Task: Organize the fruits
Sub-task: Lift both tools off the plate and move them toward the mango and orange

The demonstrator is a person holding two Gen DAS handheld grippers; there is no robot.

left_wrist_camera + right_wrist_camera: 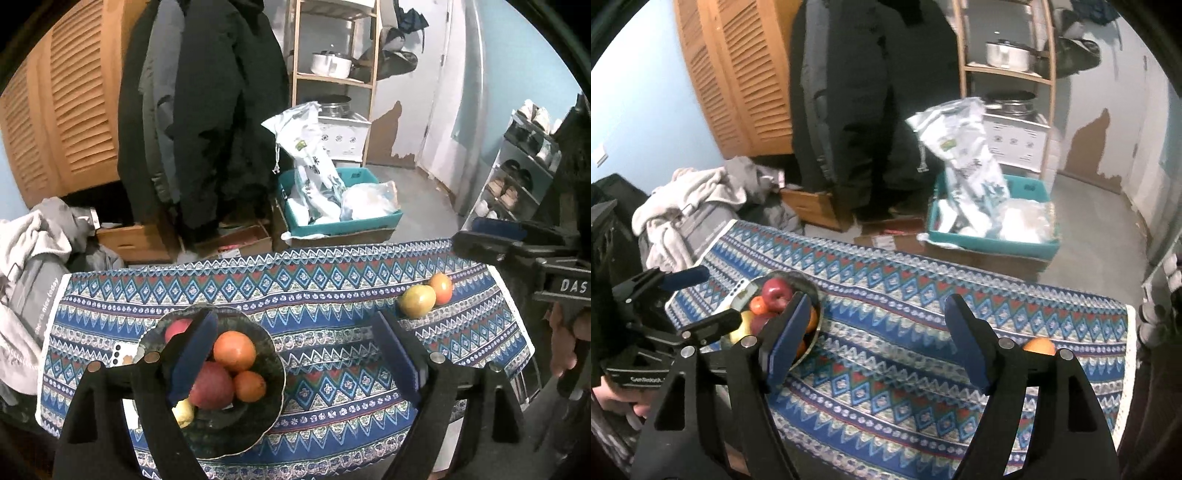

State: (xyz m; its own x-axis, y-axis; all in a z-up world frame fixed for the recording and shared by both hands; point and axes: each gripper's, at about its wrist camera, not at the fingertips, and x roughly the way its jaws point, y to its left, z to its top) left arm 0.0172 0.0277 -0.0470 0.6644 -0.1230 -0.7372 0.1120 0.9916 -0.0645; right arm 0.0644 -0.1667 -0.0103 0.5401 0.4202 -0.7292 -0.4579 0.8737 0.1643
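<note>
Two loose fruits sit touching near the table's far right corner: a greenish mango (418, 301), long axis running across the cloth, and an orange (441, 288) just behind it. My left gripper (295, 354) hangs with jaws wide and empty, its left finger over the dark bowl (258, 417) of apples and oranges. My right gripper (875, 339) is likewise wide, nothing between. Bare patterned tablecloth (332, 387) lies open between bowl and fruits.
</note>
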